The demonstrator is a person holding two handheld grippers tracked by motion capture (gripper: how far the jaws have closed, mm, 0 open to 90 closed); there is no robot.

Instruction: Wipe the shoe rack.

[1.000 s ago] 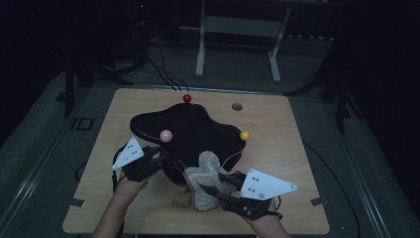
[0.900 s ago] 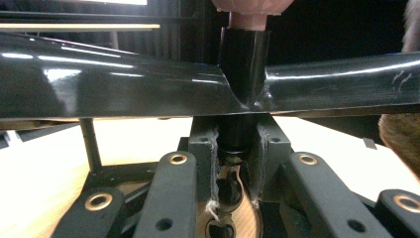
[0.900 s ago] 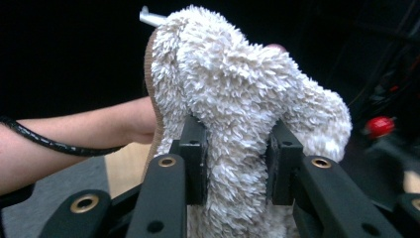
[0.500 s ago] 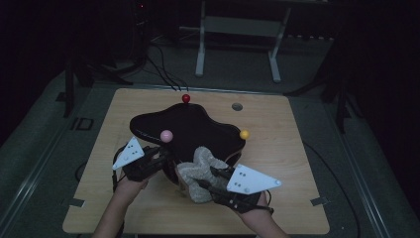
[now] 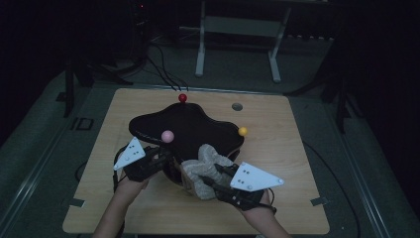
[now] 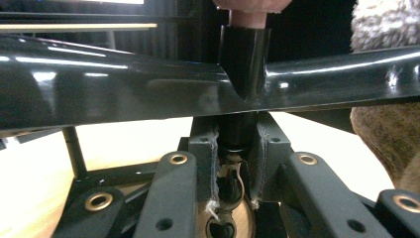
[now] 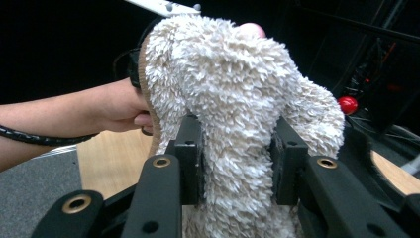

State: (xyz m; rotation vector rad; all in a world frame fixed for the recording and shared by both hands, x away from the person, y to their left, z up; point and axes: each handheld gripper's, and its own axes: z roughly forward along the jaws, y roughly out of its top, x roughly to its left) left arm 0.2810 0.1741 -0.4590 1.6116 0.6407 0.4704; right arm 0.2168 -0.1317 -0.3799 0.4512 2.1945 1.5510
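Left hand-held gripper (image 5: 166, 161) clamped on black stand (image 5: 188, 126) post; right hand-held gripper (image 5: 210, 174), jaws just loosening, pinching fluffy cloth (image 5: 205, 166) beside the stand.

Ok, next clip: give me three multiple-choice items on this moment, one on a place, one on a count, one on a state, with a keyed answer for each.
1. Where does the red ball stand?
A. at the far edge of the black tray
B. between the jaws of the left gripper
C. on the floor

2. How many small balls stand around the tray?
A. one
B. three
C. five

3. What does the right gripper do with the fluffy cloth?
A. hovers apart from it
B. clamps it between its pads
C. lies under it, jaws empty

Answers:
1 A: the high view shows it at the tray's far rim.
2 B: red, pink and orange show there.
3 B: in the right gripper view both pads press into the pile.
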